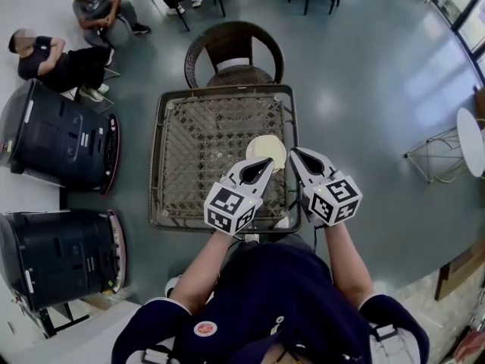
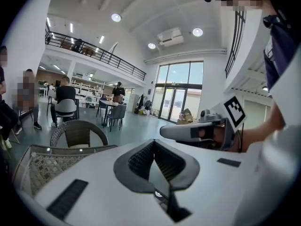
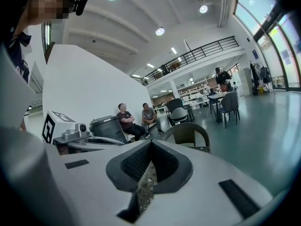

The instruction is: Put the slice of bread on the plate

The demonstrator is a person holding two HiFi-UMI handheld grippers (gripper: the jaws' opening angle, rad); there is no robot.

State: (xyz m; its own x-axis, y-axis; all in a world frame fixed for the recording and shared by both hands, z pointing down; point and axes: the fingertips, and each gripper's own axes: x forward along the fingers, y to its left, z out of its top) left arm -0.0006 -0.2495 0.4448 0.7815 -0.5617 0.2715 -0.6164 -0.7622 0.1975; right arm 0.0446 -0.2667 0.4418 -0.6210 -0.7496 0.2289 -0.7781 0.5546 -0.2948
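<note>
A round pale plate (image 1: 269, 147) lies on the glass-topped wicker table (image 1: 189, 150), toward its right side. I cannot make out a slice of bread on it or anywhere else. Both grippers are held up high, close to the head camera, over the table's near right part. The left gripper (image 1: 270, 161) covers the plate's near edge, and its jaws meet at the tips with nothing between them (image 2: 154, 142). The right gripper (image 1: 292, 152) is just right of the plate, also shut and empty (image 3: 150, 143). Each gripper view looks level across the hall, not at the plate.
A wicker chair (image 1: 233, 51) stands at the table's far side. Two dark bins (image 1: 61, 139) (image 1: 64, 260) stand on the floor to the left. People sit at the far left (image 1: 68, 59). A small white round table (image 1: 471, 139) is at the right.
</note>
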